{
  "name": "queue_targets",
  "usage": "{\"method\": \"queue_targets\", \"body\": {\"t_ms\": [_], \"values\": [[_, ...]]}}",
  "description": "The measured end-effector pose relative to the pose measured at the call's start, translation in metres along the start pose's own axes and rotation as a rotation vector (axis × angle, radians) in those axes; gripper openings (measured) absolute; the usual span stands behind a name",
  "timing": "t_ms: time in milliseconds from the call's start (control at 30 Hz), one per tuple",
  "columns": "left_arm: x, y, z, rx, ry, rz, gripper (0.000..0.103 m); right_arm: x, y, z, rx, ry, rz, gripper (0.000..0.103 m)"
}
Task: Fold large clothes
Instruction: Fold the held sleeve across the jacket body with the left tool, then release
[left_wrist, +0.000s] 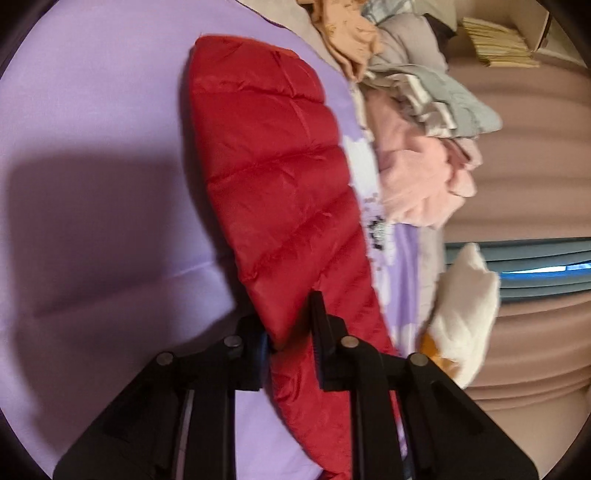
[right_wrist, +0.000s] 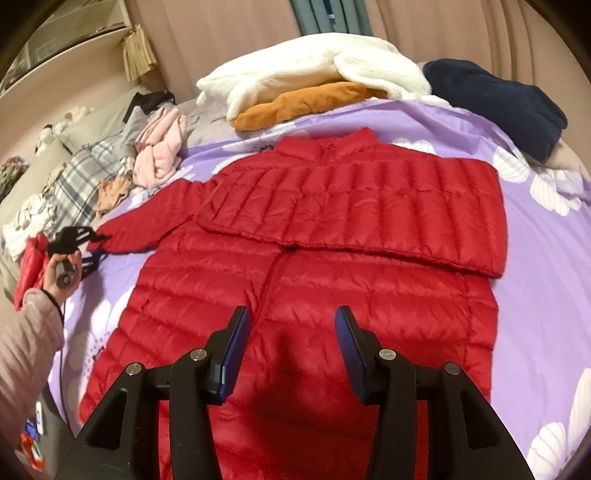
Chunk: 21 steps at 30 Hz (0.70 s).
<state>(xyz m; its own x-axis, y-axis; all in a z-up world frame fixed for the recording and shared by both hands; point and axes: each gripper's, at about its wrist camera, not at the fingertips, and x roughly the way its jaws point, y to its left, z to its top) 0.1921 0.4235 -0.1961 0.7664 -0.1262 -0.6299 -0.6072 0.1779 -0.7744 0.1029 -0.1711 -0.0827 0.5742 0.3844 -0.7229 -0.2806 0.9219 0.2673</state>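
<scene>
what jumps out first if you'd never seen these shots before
A big red puffer jacket lies spread across the purple floral bedsheet, one sleeve already folded over its chest. The left hand-held gripper is clamped on the other sleeve's cuff. Heaps of unfolded clothes crowd the bed's far edge.

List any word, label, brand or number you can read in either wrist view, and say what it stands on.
None can be read.
Red quilted puffer jacket: no label or logo shows.
Purple bedsheet with white flowers: dark specks beside the jacket sleeve in the left wrist view, too blurred to tell whether they are print or pattern.
Colourful patches at the lower left edge of the right wrist view: too small and blurred.
</scene>
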Motion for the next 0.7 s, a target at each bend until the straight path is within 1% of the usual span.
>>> {"method": "queue_targets", "body": {"t_ms": [33, 67, 100, 133, 167, 200, 267, 300, 333, 400, 433, 467, 500, 533, 567, 600, 633, 667, 700], "values": [[-0.003, -0.005, -0.001, 0.032, -0.008, 0.029, 0.017, -0.003, -0.004, -0.001, 0.009, -0.004, 0.0, 0.048], [-0.007, -0.014, -0.005, 0.08, -0.02, 0.064, 0.012, -0.004, -0.006, -0.002, 0.014, -0.004, -0.002, 0.048], [-0.012, -0.026, -0.009, 0.136, -0.036, 0.079, 0.012, -0.006, -0.009, -0.003, 0.02, -0.004, -0.008, 0.048], [-0.018, -0.04, -0.014, 0.195, -0.052, 0.081, 0.012, -0.008, -0.013, -0.004, 0.034, -0.004, -0.01, 0.048], [-0.028, -0.061, -0.024, 0.281, -0.072, 0.088, 0.012, -0.009, -0.016, -0.005, 0.045, -0.004, -0.006, 0.048], [-0.032, -0.075, -0.031, 0.336, -0.083, 0.093, 0.012, -0.01, -0.019, -0.006, 0.059, -0.002, -0.001, 0.048], [-0.046, -0.114, -0.056, 0.495, -0.108, 0.079, 0.012, -0.014, -0.025, -0.008, 0.085, -0.009, -0.001, 0.048], [-0.051, -0.13, -0.067, 0.558, -0.122, 0.074, 0.012, -0.016, -0.027, -0.009, 0.092, -0.013, -0.003, 0.048], [-0.059, -0.153, -0.087, 0.648, -0.14, 0.062, 0.012, -0.019, -0.029, -0.01, 0.1, -0.018, -0.003, 0.048], [-0.067, -0.18, -0.118, 0.772, -0.151, 0.039, 0.012, -0.026, -0.033, -0.013, 0.112, -0.03, 0.003, 0.048], [-0.069, -0.195, -0.139, 0.848, -0.156, 0.027, 0.012, -0.029, -0.035, -0.014, 0.117, -0.035, 0.003, 0.048], [-0.072, -0.211, -0.168, 0.946, -0.15, 0.011, 0.012, -0.032, -0.038, -0.015, 0.122, -0.04, 0.0, 0.048], [-0.068, -0.22, -0.184, 0.999, -0.142, 0.005, 0.012, -0.034, -0.04, -0.016, 0.127, -0.043, -0.002, 0.048], [-0.067, -0.229, -0.213, 1.081, -0.123, -0.008, 0.012, -0.036, -0.043, -0.018, 0.135, -0.047, -0.002, 0.048], [-0.064, -0.233, -0.232, 1.131, -0.103, -0.019, 0.013, -0.038, -0.047, -0.019, 0.146, -0.049, -0.001, 0.048], [-0.061, -0.235, -0.252, 1.178, -0.081, -0.026, 0.016, -0.039, -0.05, -0.02, 0.156, -0.049, -0.001, 0.048], [-0.055, -0.236, -0.273, 1.222, -0.056, -0.032, 0.016, -0.041, -0.053, -0.022, 0.169, -0.05, -0.001, 0.048], [-0.047, -0.235, -0.301, 1.282, -0.016, -0.038, 0.016, -0.042, -0.056, -0.025, 0.182, -0.052, -0.002, 0.048], [-0.043, -0.232, -0.317, 1.32, 0.002, -0.037, 0.016, -0.043, -0.058, -0.026, 0.192, -0.051, -0.003, 0.048]]}}
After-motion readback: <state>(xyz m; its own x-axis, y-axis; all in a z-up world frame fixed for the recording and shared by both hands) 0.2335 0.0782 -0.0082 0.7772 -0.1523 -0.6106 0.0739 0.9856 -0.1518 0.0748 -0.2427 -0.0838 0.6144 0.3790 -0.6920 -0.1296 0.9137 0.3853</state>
